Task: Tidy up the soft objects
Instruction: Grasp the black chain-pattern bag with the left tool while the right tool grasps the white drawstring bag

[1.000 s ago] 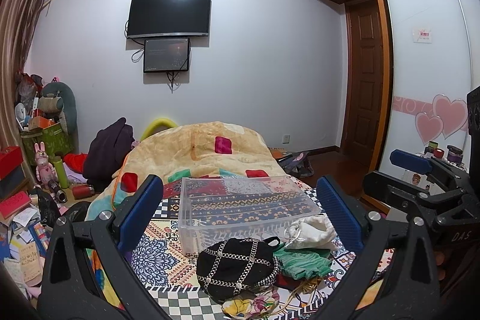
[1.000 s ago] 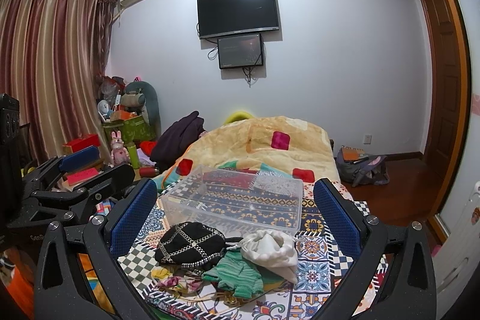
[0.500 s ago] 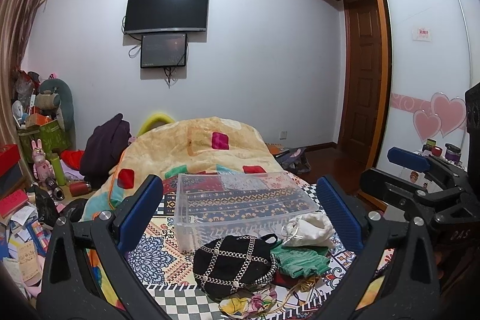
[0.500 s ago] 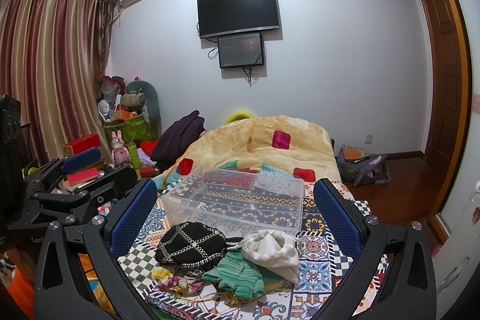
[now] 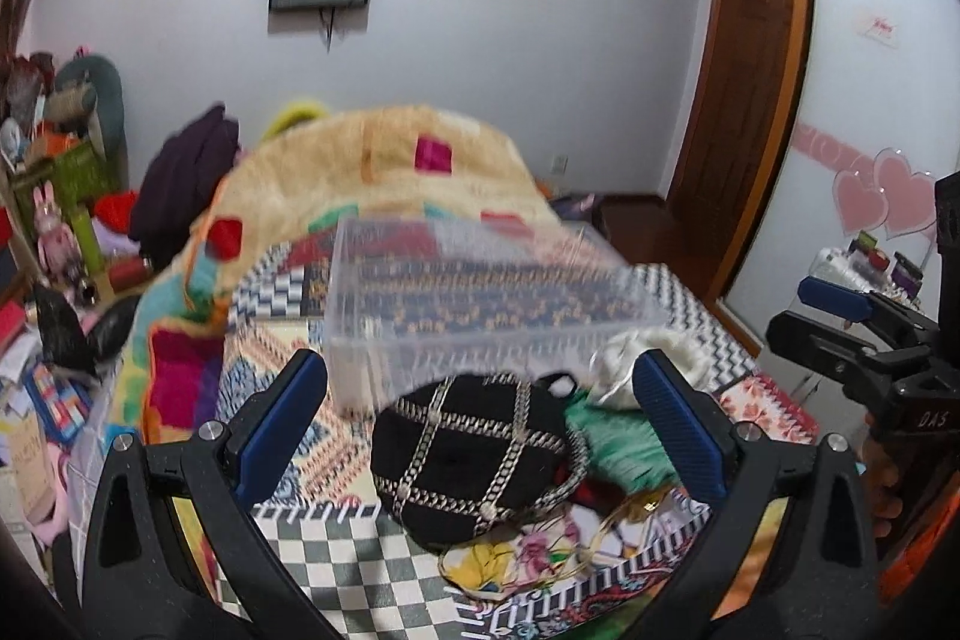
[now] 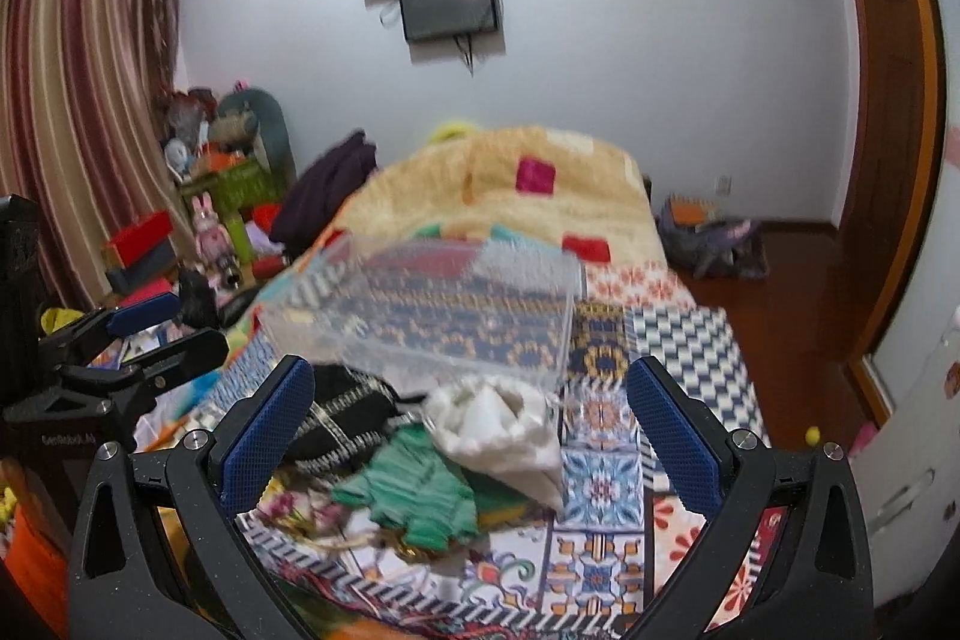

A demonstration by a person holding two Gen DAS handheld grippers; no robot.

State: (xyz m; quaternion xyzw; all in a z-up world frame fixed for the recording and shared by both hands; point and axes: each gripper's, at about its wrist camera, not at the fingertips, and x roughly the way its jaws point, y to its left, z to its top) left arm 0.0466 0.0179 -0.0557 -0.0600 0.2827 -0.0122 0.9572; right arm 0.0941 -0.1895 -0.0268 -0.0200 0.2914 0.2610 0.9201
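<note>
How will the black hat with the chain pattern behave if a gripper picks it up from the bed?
The black hat looks like soft fabric, so it will probably sag and fold, not hold its dome. It seems light for its size. Its chain trim may snag the floral cloth it lies against, possibly dragging that along.

Left tongs (image 5: 477, 421) spread wide above the black chain-trimmed bag (image 5: 474, 451) on the bed (image 5: 336, 550). Clear plastic bin (image 5: 480, 307) just behind it, green cloth (image 5: 618, 445) and white pouch (image 5: 636, 361) alongside, right tongs (image 5: 840, 316) off beside.
</note>
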